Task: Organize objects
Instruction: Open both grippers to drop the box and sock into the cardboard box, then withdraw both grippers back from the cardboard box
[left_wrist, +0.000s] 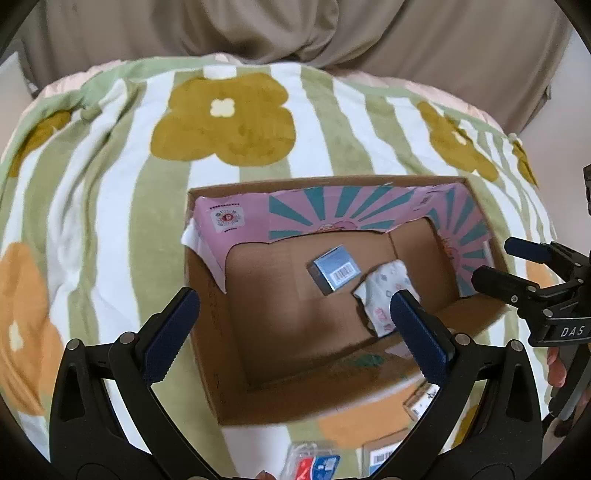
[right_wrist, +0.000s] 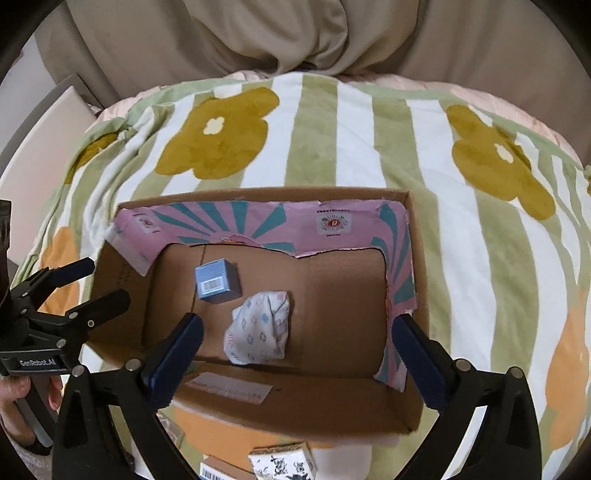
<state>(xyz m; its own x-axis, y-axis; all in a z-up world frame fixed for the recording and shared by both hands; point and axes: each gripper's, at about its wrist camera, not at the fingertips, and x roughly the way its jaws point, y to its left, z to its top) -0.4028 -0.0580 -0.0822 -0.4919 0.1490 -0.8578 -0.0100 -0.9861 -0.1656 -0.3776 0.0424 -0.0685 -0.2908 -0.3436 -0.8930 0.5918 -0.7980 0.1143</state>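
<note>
The left gripper hangs over the near left part of the open brown cardboard box, its blue-padded jaws wide apart and holding nothing; one fingertip sits above the box's left wall, the other over the crumpled white patterned cloth; the box rests on the green-and-white striped blanket with mustard and orange flowers, pink and teal printed paper lining its far and side walls. Inside, on the bare cardboard floor, the small blue-grey carton with a barcode label stands toward the far left corner; the cloth lies just beside it, nearer the front wall, and whether the two touch is hard to tell. The right gripper hovers over the box's near edge, jaws likewise spread and empty. Along the blanket's near edge, outside the box, lie a white box with black ink drawings and a barcoded package, partly cut off.
</note>
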